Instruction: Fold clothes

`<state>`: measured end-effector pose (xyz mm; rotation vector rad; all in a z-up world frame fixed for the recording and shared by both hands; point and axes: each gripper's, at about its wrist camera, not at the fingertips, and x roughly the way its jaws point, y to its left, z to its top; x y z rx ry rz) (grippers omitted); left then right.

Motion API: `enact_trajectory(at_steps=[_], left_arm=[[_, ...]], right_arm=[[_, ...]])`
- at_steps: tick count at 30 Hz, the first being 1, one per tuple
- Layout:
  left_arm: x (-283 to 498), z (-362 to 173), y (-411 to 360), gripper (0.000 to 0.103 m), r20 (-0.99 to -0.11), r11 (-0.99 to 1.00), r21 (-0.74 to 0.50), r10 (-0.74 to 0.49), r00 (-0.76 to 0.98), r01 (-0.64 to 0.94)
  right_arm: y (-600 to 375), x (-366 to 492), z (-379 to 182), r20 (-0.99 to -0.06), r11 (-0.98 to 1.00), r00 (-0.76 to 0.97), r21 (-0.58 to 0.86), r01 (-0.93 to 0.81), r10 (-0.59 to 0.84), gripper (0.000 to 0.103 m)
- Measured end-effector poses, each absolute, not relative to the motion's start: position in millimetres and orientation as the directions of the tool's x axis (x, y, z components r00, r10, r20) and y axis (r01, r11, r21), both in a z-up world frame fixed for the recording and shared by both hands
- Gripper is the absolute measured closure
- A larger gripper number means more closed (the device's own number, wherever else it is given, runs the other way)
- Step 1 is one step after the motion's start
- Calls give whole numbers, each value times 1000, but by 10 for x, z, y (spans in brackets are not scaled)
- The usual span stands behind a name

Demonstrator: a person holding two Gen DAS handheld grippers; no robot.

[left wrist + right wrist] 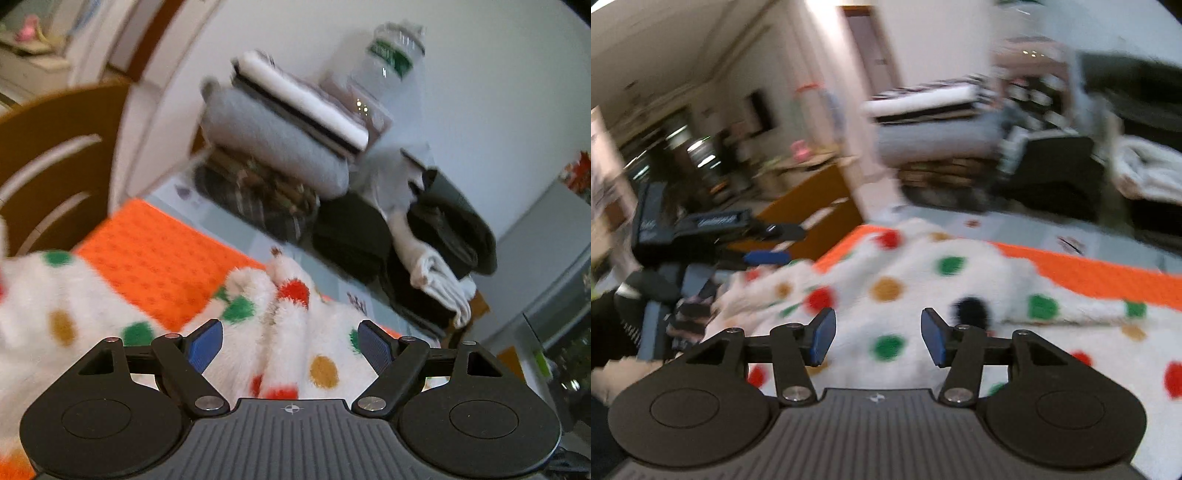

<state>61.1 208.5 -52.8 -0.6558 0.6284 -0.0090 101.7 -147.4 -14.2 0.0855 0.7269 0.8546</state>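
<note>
The fleece (923, 295), white with coloured dots, lies rumpled on the orange mat (155, 258). The left gripper (291, 343) hangs over a raised ridge of it, jaws spread wide with cloth between but unpinched; the right gripper (878, 336) hovers above the flat part, jaws apart and grasping nothing.

The risk, as it looks: the deep pile is bulky and slick, so a shallow pinch may catch only fluff and slide off, or seize two layers and spoil the fold.

Counted: one fleece, one mat, two grippers, one bottle (391, 62), and at least two heaps of clothes behind, exact garments unclear in the blur.
</note>
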Motion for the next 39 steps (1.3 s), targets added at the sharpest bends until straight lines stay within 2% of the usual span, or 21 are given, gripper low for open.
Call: enact_trajectory(at_steps=[3, 6, 7, 8, 9, 10, 11, 14, 19, 21, 23, 25, 30, 33, 39], left_arm=[[997, -667, 2086, 23, -548, 795, -592, -278, 789, -132], [1336, -799, 2039, 34, -569, 799, -594, -334, 751, -95], [1445, -844, 2021, 48, -579, 803, -591, -352, 735, -81], [1530, -878, 1992, 76, -593, 815, -576, -360, 720, -67], [1579, -895, 1971, 91, -605, 827, -560, -357, 712, -60], [1619, -908, 1956, 95, -614, 837, -544, -352, 707, -55], [1622, -898, 1966, 95, -611, 845, -532, -335, 717, -58], [1593, -885, 2083, 96, -610, 859, -503, -271, 744, -100], [1530, -1008, 2275, 93, -614, 838, -531, -278, 738, -126], [1441, -947, 2311, 88, -572, 812, -574, -304, 762, -107], [1306, -836, 2342, 66, -528, 797, -598, -311, 790, -86], [1157, -706, 2360, 55, -499, 798, -598, -300, 813, -73], [613, -424, 2336, 53, -473, 832, -550, -238, 848, -74], [207, -315, 2296, 47, -479, 854, -508, -174, 861, -110], [-662, -392, 2230, 42, -526, 839, -474, -24, 850, -269]], right_arm=[[-1433, 1364, -417, -581, 738, 473, 399, -545, 663, 45], [-1385, 1666, -726, -617, 785, 488, 439, -437, 617, 45], [-1359, 1732, -810, -624, 790, 486, 453, -413, 612, 45], [-1333, 1797, -893, -631, 794, 483, 468, -388, 607, 45], [-1308, 1862, -976, -637, 798, 480, 481, -363, 603, 45], [-1296, 1901, -1050, -646, 797, 467, 498, -342, 604, 47], [-1278, 1925, -1101, -652, 793, 453, 509, -333, 609, 51], [-1223, 1868, -1161, -660, 791, 436, 505, -347, 612, 51], [-1143, 1688, -1119, -684, 806, 432, 447, -388, 587, 51], [-1156, 1613, -1064, -686, 808, 437, 425, -409, 582, 50], [-1190, 1531, -997, -682, 803, 438, 417, -425, 586, 47], [-1231, 1455, -938, -674, 793, 434, 421, -439, 598, 46], [-1315, 1200, -843, -654, 763, 415, 431, -482, 632, 45], [-1332, 1038, -808, -648, 729, 382, 425, -537, 659, 45], [-1270, 745, -722, -620, 607, 278, 414, -678, 734, 44]])
